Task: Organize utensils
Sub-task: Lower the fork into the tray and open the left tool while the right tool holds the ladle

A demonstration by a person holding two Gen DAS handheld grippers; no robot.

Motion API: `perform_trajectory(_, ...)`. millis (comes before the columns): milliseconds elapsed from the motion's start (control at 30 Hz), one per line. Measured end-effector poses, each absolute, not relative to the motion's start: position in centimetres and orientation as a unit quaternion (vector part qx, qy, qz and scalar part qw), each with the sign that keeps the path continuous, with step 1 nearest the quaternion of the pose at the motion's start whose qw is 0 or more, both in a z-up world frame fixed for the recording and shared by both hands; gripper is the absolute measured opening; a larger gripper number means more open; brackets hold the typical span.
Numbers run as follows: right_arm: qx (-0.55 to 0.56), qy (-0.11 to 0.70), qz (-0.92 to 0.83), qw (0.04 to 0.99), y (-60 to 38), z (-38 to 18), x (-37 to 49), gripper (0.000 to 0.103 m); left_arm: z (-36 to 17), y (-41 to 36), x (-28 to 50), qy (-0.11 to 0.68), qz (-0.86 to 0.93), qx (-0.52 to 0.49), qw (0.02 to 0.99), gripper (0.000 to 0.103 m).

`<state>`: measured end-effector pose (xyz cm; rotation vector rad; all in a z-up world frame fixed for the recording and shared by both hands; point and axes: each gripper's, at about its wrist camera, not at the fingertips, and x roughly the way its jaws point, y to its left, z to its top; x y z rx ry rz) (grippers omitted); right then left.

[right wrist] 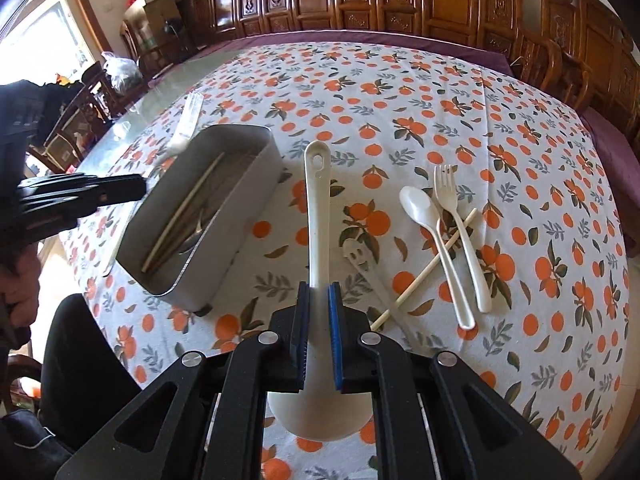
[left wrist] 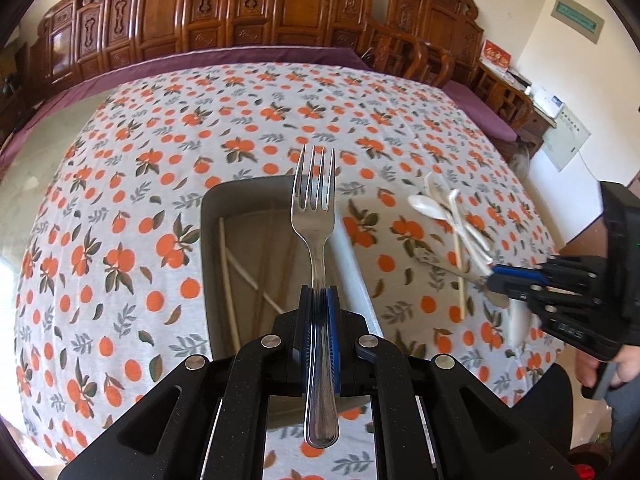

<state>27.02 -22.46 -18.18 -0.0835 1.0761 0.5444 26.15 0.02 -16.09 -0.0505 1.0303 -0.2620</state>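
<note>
Steel fork clamped; white plastic ladle clamped.

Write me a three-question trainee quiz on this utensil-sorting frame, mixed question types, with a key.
1. True or false: the left gripper is clamped on a metal fork above the grey box.
2. Multiple choice: what does the right gripper hold? A) a chopstick B) a white ladle-style spoon C) a plastic fork
3. Fill in: loose on the tablecloth lie a white plastic spoon, a white plastic fork, one chopstick and a small slotted ____.

Key: 1 true; 2 B; 3 spoon.
</note>
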Motion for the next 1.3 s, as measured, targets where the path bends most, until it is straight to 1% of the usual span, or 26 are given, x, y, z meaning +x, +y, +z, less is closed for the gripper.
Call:
perform_trajectory(300, -0.024, 0.501, 0.27, 0.822, -21.7, -18.2, 25.9, 0.011, -19.2, 1.1, 27.9, 0.52, -0.108, -0.023, 0.847, 0.006)
perform_trajectory(667, -0.01, 0.502, 0.272, 0.821, -22.2, -18.4, 25.2, 0.011, -21.6, 0.4, 29.5, 0.54, -0.102, -0.015, 0.835, 0.006)
perform_trajectory(1300, -0.014, 0.502, 0.274, 0.82, -21.1, -18.1, 24.7, 0.011, -22.6, 0.1, 29.9, 0.554, -0.096, -0.007, 0.827, 0.007)
